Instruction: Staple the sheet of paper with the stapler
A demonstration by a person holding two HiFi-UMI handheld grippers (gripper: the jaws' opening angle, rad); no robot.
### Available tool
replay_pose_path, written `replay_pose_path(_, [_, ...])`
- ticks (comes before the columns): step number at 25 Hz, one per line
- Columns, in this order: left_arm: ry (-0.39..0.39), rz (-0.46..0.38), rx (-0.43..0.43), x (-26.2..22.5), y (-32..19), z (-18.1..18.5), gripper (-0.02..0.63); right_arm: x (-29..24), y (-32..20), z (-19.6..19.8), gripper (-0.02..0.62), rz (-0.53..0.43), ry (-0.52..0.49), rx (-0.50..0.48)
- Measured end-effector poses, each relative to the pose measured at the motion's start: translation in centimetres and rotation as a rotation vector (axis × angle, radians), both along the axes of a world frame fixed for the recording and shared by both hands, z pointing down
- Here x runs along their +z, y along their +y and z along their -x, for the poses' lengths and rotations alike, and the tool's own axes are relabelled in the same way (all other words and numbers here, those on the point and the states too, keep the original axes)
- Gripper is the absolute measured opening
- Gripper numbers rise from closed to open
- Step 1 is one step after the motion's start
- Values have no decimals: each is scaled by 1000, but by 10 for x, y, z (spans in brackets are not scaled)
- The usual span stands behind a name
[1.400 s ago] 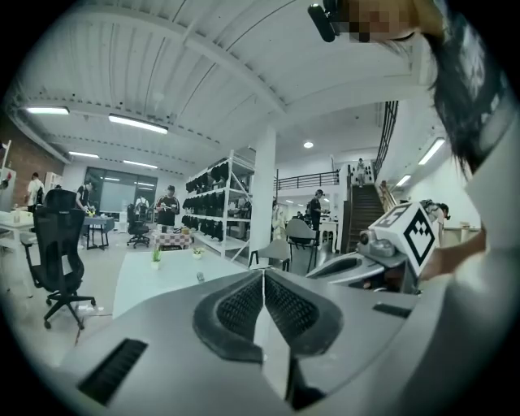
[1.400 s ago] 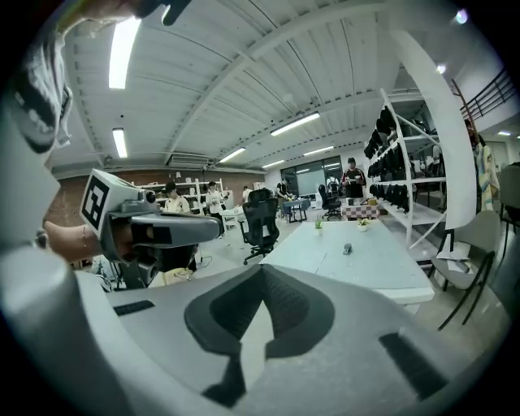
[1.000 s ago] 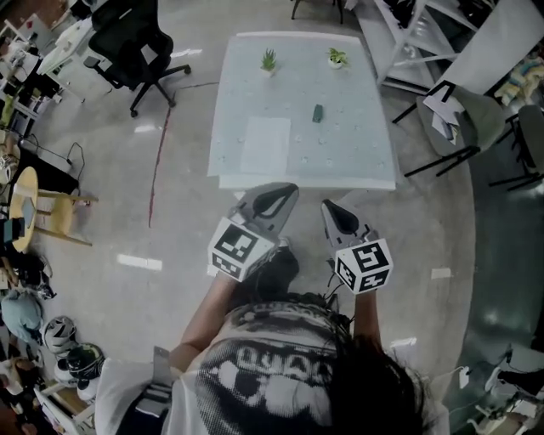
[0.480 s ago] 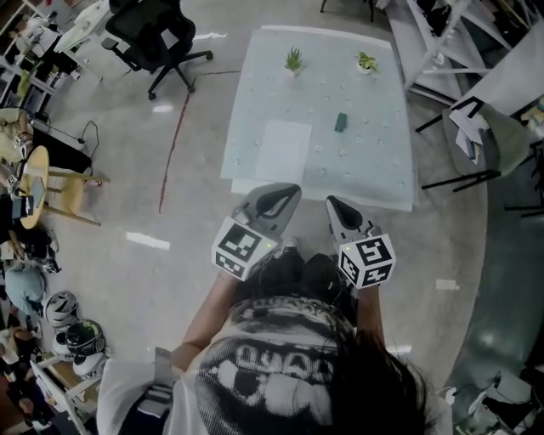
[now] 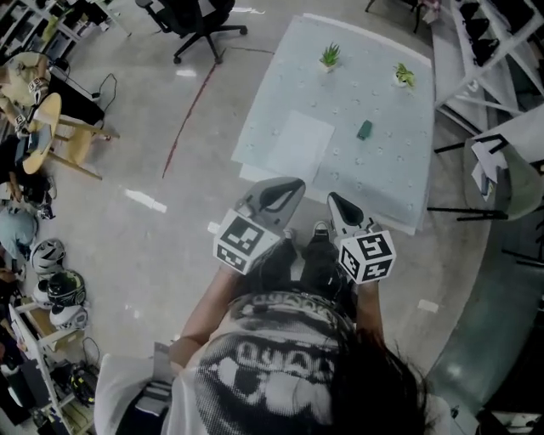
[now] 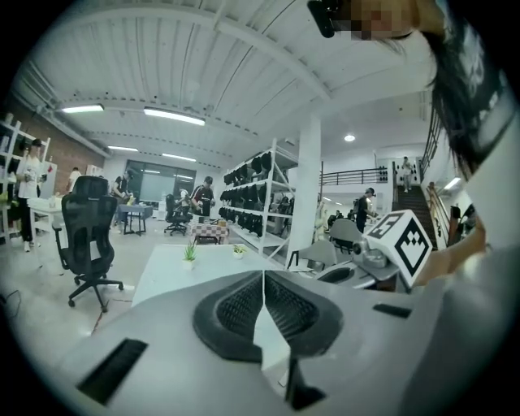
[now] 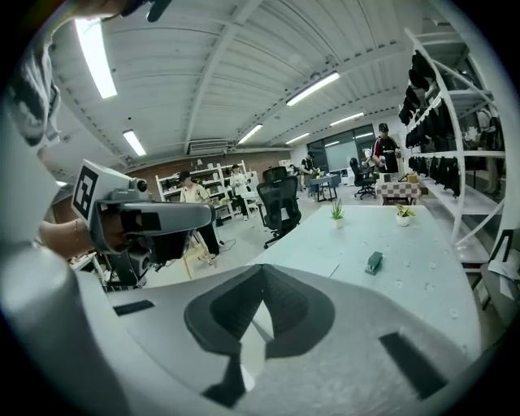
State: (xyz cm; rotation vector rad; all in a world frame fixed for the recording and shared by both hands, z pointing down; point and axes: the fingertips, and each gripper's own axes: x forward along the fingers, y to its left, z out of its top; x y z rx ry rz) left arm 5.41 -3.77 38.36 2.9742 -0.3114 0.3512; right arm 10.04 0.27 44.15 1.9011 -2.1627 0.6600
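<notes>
Holding both tools out ahead of our chest, we find the left hand-held gripper (image 6: 262, 275) with its two jaws pressed together along a thin seam, nothing caught between them; the right hand-held gripper (image 7: 262, 268) is likewise closed and empty; each carries its marker cube at the rear, and the two sit side by side, apart from each other, pointing slightly downward toward the tabletop (image 5: 387, 183). Beneath them we see our own shoes (image 5: 320, 230) on the pale floor (image 5: 170, 229); in the head view the jaw tips lie close to the tabletop's near edge, and neither touches anything on it.

On the tabletop the sheet of paper (image 5: 297, 144) lies flat toward the near left part, ahead of the left hand-held gripper; the stapler (image 5: 365, 129), small and dark green, rests to the right of the sheet and a little farther back, clear of it, on the bare surface; well beyond both, two small potted plants (image 5: 328, 57) stand near the far edge, one left and one right.

Around the tabletop, a black office chair (image 5: 200, 15) stands off its far left corner; a thin red line (image 5: 189, 115) runs across the floor on the left; a wooden stool (image 5: 61, 136) sits farther left; white shelving (image 5: 476, 38) rises on the right.
</notes>
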Motion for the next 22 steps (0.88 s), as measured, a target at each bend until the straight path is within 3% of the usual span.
replay_pose_path(11, [-16,10,-245,0,-23,-2,6,46,-55,-30,3,98,39,-238])
replay_pose_path(13, [-20,11,-284,0,-23,-2,6,61,-70,-39,57,122,52,-275])
replay_pose_path(22, [-57,29,-398,12,-17,-12,6,130,-144,-79,94,228,158,-359])
